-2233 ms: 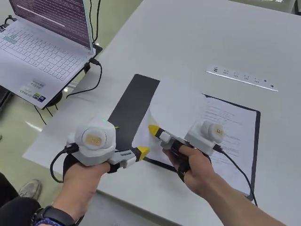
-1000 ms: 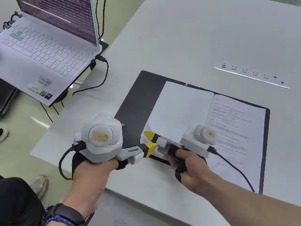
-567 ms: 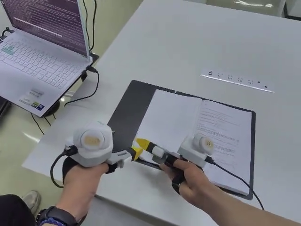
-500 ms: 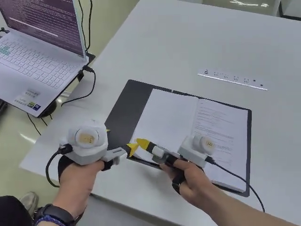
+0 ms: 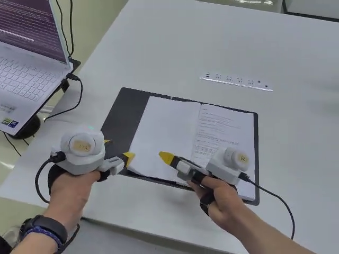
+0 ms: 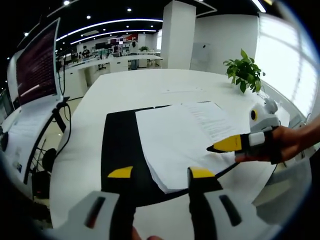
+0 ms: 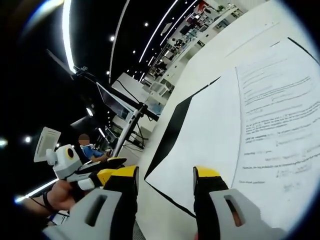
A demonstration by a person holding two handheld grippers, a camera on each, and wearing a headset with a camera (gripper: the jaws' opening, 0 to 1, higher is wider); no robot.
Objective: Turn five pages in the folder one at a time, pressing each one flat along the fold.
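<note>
The black folder [image 5: 119, 119] lies open on the white table. A blank turned page [image 5: 161, 132] rests flat on its left half, and a printed page [image 5: 225, 132] covers the right half. My left gripper [image 5: 126, 157] hovers at the folder's near left corner, open and holding nothing [image 6: 161, 172]. My right gripper [image 5: 166, 157] is over the near edge of the blank page, also open [image 7: 162, 174] with the blank page [image 7: 210, 135] lying beneath its jaws. The two sets of yellow tips point at each other, a short gap apart.
An open laptop [image 5: 21, 69] stands at the far left, with a black cable [image 5: 69, 103] running toward the folder. A white power strip [image 5: 235, 83] lies beyond the folder. A potted plant [image 6: 245, 75] stands far off.
The page that the right gripper held raised now lies flat on the left side. The grippers' tips had met and have drawn apart. The head camera has shifted.
</note>
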